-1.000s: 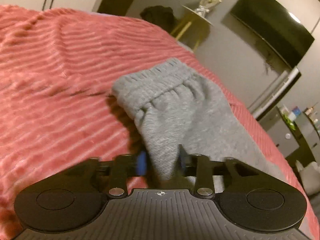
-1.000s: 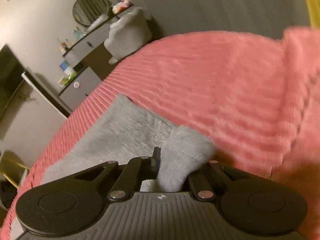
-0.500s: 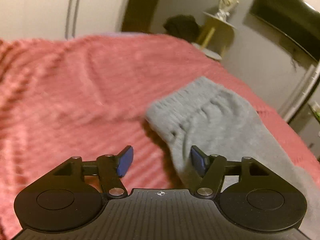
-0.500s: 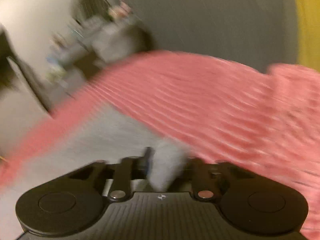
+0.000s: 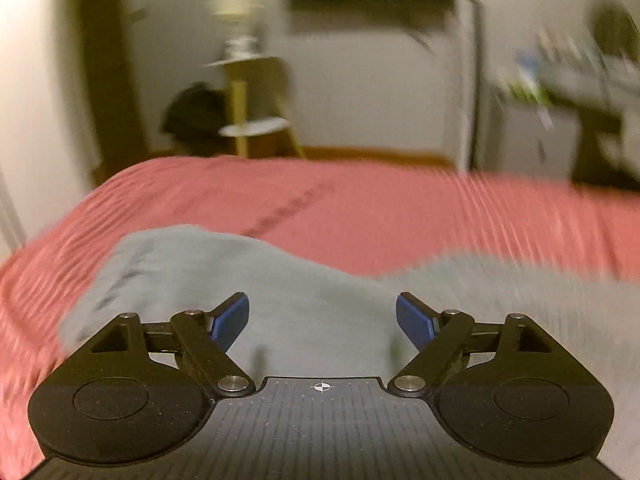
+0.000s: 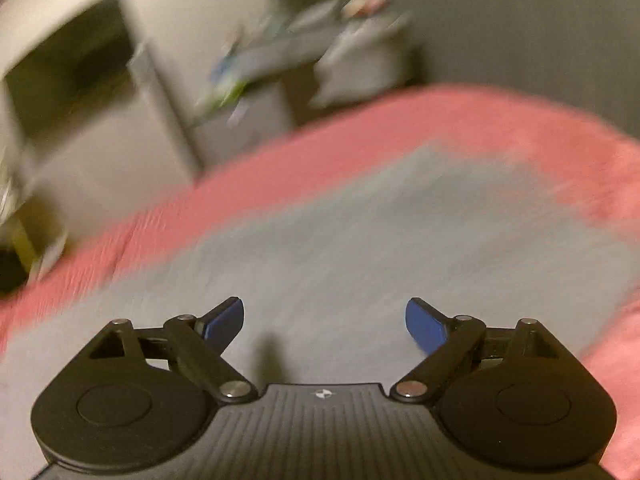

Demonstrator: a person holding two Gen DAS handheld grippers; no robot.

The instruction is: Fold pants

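Both claws are spreading apart with nothing gripped. Left claw (image 5: pixel 322 322) is hovering over the grey pants (image 5: pixel 288 292), its blue pads (image 5: pixel 230 322) standing wide and still widening; grey cloth is showing in the gap below them, but neither pad is pressing on it. Right claw (image 6: pixel 324 322) is doing the same in its own view: its blue pads (image 6: pixel 424 326) are opening far apart above a broad flat stretch of the pants (image 6: pixel 360 240), released, with no fabric pinched between them.

Lying on the bed, the pants are resting on a pink ribbed blanket (image 5: pixel 400 216). In the left wrist view a bunched, raised part of the garment is sitting near and to the left, and a flatter part is running off to the right. In the right wrist view the grey cloth is filling the near and middle ground, with the blanket (image 6: pixel 480 128) bordering it on the far side and on the right.

Beyond the far edge of the bed, both views are badly blurred. A pale round side table (image 5: pixel 256 128) with yellow legs is standing far left in the left wrist view, a dark shape on the floor beside it. A cluttered shelf (image 6: pixel 280 52) is showing far off in the right wrist view; what is on it I cannot tell.
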